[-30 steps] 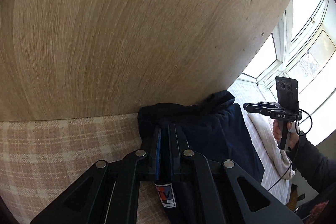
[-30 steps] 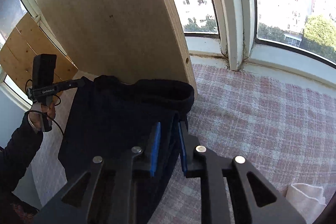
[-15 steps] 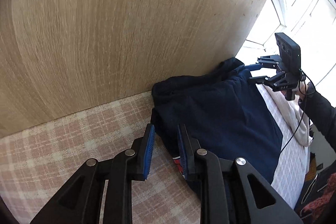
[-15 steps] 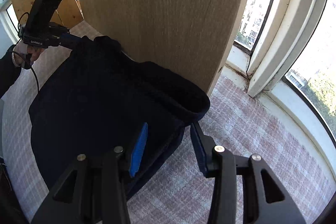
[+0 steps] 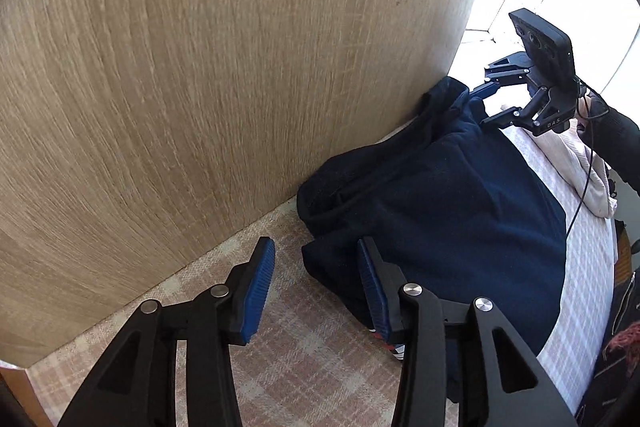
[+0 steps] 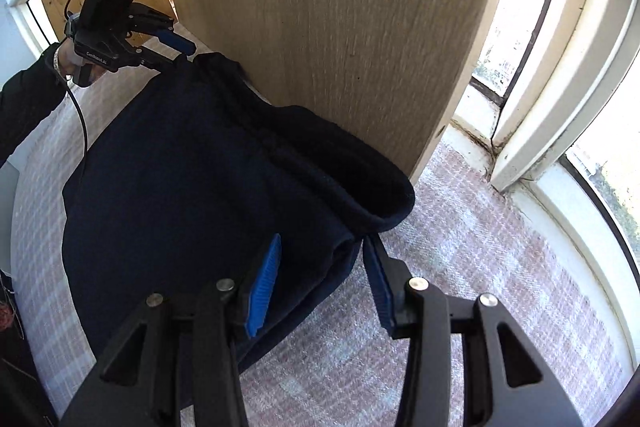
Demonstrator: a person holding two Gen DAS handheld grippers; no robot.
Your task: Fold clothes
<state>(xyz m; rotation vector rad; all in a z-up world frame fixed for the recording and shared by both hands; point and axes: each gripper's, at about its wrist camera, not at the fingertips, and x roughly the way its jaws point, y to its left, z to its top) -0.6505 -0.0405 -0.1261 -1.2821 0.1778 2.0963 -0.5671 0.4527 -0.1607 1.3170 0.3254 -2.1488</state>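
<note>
Navy garment (image 5: 460,211) lies flat on plaid-covered worktop (image 5: 296,359), its top edge against wooden board (image 5: 200,67). Left hand-held gripper (image 5: 316,291) at garment's left corner, jaws opening, blue pads clear of fabric. Right hand-held gripper (image 6: 324,291) straddles garment's right corner, pads apart, not pressing.

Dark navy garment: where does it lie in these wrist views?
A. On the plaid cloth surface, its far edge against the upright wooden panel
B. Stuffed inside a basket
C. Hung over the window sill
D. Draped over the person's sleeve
A: the dark navy garment lies spread on the plaid cloth surface, with its bunched far edge against the upright wooden panel.
</note>
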